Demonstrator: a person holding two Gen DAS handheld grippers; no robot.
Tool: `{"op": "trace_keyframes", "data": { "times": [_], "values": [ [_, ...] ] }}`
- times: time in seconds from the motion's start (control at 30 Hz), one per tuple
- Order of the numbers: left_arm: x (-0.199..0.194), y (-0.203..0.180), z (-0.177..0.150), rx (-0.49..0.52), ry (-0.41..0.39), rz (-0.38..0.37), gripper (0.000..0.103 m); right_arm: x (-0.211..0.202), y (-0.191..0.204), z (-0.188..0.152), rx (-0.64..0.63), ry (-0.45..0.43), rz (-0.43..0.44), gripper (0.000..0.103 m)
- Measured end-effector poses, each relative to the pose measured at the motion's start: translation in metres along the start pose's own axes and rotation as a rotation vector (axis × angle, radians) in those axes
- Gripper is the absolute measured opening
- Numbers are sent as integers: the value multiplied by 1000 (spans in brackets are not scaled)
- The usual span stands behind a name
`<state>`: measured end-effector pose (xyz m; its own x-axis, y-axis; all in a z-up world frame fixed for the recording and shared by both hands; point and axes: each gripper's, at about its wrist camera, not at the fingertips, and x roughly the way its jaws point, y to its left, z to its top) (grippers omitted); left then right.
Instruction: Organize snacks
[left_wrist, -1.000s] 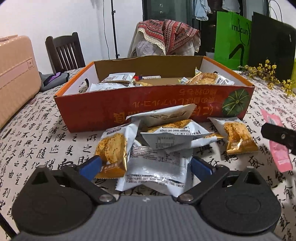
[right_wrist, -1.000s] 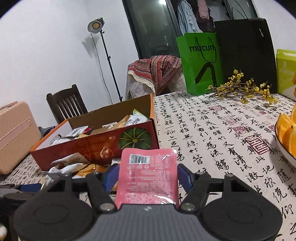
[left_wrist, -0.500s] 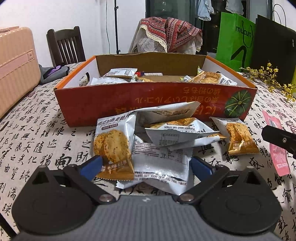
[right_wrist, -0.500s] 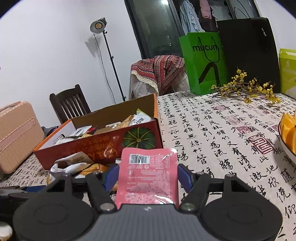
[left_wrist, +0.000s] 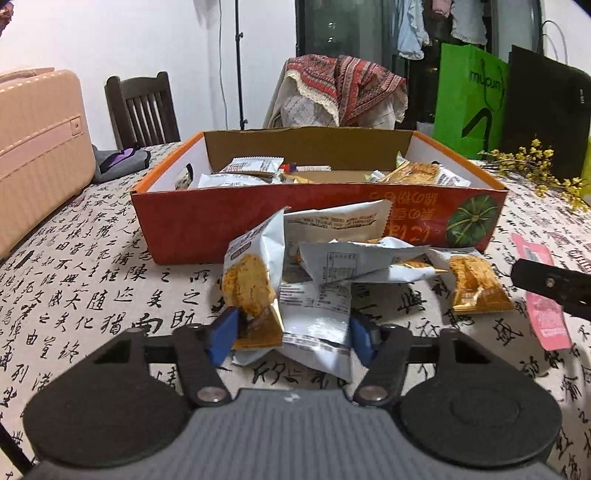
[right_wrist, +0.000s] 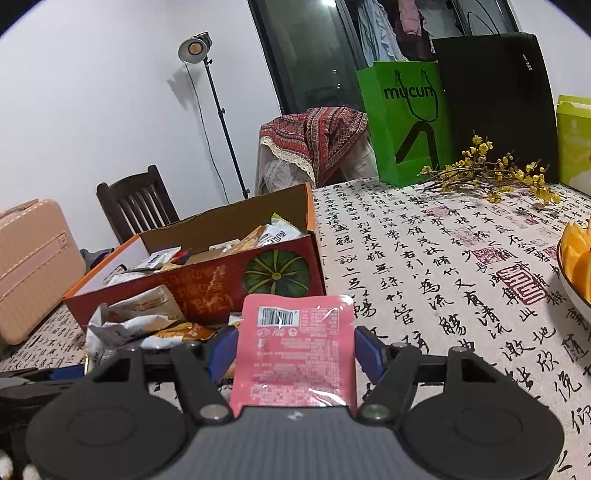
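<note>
Left gripper (left_wrist: 291, 336) is closing on two snack packets (left_wrist: 291, 314) at the front of the pile on the bench (left_wrist: 92, 295), just before the orange box (left_wrist: 207, 221); both blue pads press the wrappers, which crumple. Right gripper (right_wrist: 295, 350) holds a pink packet (right_wrist: 295, 347) between its pads, upright, above the bench right of the box (right_wrist: 221, 284). More packets lie inside the box.
</note>
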<state>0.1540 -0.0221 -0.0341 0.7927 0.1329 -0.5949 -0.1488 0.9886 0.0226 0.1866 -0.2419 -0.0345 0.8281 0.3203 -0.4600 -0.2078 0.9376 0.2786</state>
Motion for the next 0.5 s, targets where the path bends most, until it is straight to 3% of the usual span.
{"op": "trace_keyframes", "data": {
  "times": [0.33, 0.5],
  "values": [
    [-34, 17, -3, -9, -75, -54, 26, -5, 4, 0, -19, -18, -33, 68],
    [-52, 34, -3, -36, -106, -68, 20, -17, 8, -3, -28, -38, -22, 68]
  ]
}}
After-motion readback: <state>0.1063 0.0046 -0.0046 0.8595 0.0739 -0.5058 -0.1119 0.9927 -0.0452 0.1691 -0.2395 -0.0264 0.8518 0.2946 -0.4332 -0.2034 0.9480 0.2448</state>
